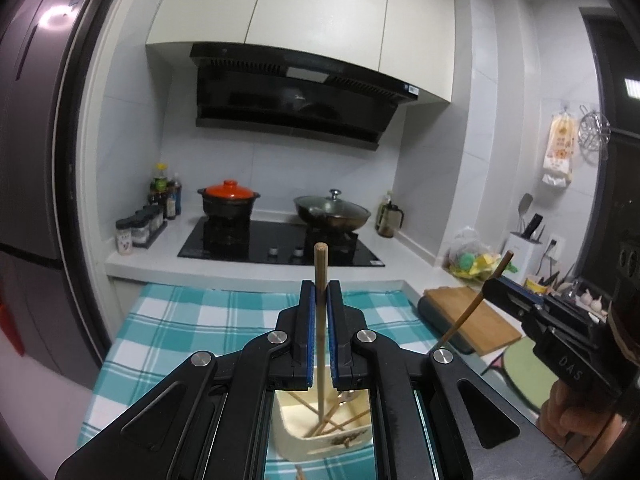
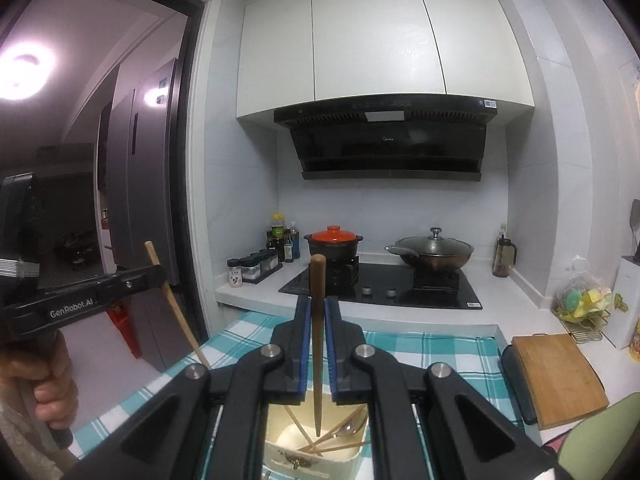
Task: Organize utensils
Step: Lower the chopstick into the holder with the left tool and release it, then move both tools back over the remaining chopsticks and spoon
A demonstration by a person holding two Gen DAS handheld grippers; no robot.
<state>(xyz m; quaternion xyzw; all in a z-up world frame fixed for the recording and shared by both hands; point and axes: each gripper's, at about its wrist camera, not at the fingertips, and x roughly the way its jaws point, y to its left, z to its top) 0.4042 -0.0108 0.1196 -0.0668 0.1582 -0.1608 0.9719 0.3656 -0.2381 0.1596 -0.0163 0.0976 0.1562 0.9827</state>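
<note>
My left gripper is shut on a light wooden chopstick, held upright with its lower tip inside a cream container that holds several chopsticks and a metal utensil. My right gripper is shut on a dark brown chopstick, also upright with its tip in the same container. The right gripper shows at the right of the left wrist view. The left gripper shows at the left of the right wrist view.
The container sits on a teal checked cloth. A wooden cutting board lies to the right. Behind are a black hob with an orange-lidded pot and a wok, and spice jars. A fridge stands on the left.
</note>
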